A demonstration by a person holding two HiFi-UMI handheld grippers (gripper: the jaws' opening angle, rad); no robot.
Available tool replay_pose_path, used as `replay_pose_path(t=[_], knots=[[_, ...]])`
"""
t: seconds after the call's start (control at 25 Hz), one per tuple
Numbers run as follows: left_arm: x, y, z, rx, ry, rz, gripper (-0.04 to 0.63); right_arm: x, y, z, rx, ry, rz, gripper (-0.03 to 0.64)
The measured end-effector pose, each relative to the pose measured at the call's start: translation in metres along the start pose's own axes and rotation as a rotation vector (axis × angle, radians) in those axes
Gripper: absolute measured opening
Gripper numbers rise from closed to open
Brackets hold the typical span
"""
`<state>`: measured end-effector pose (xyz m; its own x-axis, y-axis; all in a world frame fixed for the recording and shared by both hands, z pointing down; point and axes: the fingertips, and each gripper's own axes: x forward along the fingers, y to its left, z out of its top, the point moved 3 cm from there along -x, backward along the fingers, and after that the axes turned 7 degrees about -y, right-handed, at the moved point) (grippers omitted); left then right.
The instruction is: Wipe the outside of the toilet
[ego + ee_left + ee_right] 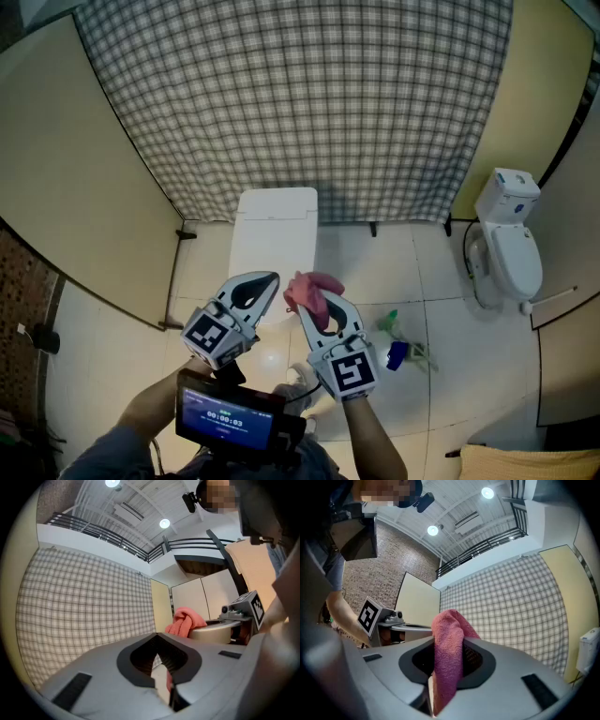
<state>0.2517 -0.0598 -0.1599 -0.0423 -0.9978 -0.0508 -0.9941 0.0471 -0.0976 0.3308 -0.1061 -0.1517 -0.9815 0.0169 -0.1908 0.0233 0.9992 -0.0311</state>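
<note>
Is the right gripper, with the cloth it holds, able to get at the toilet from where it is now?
Probably not yet. The right gripper, shut on the pink cloth, is well apart from the toilet; only floor and a bottle lie between.

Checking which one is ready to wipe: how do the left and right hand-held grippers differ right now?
The right hand-held gripper is shut on a pink cloth, while the left hand-held gripper has its jaws together on nothing. In the head view the left one leans right and the right one leans left, with their tips close together. Both have the same grey build, and neither is near the toilet.
</note>
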Motion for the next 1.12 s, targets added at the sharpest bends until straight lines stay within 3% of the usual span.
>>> replay_pose_path(t=[0.36, 0.52, 0.68, 0.8, 0.96, 1.12], knots=[[0.103, 0.088, -0.032, 0.008, -0.066, 0.082, 0.008, 0.084, -0.105, -0.038, 0.017, 0.003, -0.021, 0.084], [0.165, 0.154, -0.037, 0.007, -0.058, 0.077, 0.008, 0.154, -0.164, -0.044, 0.04, 0.016, -0.059, 0.084], [0.188, 0.206, -0.06, -0.045, 0.025, 0.074, 0.009, 0.214, -0.183, -0.073, 0.128, 0.062, -0.064, 0.084], [0.242, 0.218, -0.12, -0.094, 0.105, 0.145, 0.008, 0.226, -0.243, -0.133, 0.218, 0.103, -0.034, 0.084], [0.333, 0.213, -0.222, -0.042, 0.167, 0.261, 0.008, 0.223, -0.348, -0.241, 0.322, 0.082, 0.026, 0.084], [0.387, 0.223, -0.312, -0.03, 0.219, 0.319, 0.008, 0.241, -0.419, -0.349, 0.348, 0.023, 0.029, 0.084]])
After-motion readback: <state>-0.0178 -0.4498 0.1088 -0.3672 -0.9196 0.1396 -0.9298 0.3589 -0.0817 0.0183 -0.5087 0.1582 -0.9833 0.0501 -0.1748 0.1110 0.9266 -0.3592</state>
